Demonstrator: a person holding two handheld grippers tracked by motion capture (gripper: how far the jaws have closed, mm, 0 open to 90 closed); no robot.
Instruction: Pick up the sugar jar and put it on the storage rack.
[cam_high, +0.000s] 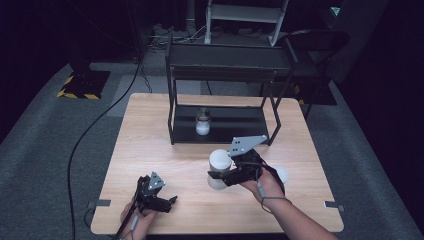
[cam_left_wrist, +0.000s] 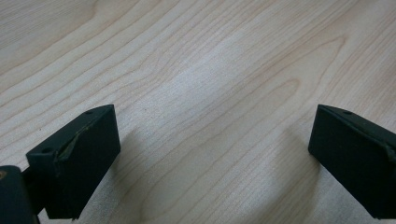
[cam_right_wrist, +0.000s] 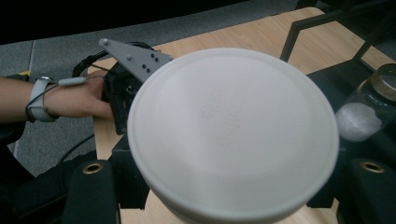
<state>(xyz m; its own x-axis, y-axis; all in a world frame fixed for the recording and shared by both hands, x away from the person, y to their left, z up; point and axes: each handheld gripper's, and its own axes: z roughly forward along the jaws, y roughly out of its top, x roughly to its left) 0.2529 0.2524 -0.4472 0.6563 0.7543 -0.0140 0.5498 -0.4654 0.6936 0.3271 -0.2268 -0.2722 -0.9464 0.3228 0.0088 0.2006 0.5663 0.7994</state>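
Now | right gripper (cam_high: 216, 176): jaws clamp white jar (cam_high: 219, 162) | left gripper (cam_left_wrist: 210, 158): jaws apart

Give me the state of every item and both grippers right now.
White jar: lid on, upright, clamped and held off the table.
Glass jar: upright on the rack's lower shelf, part full of white powder.
Rack: standing on the table, top shelf bare.
Right gripper: shut on the white jar.
Left gripper: open, nothing between its jaws.
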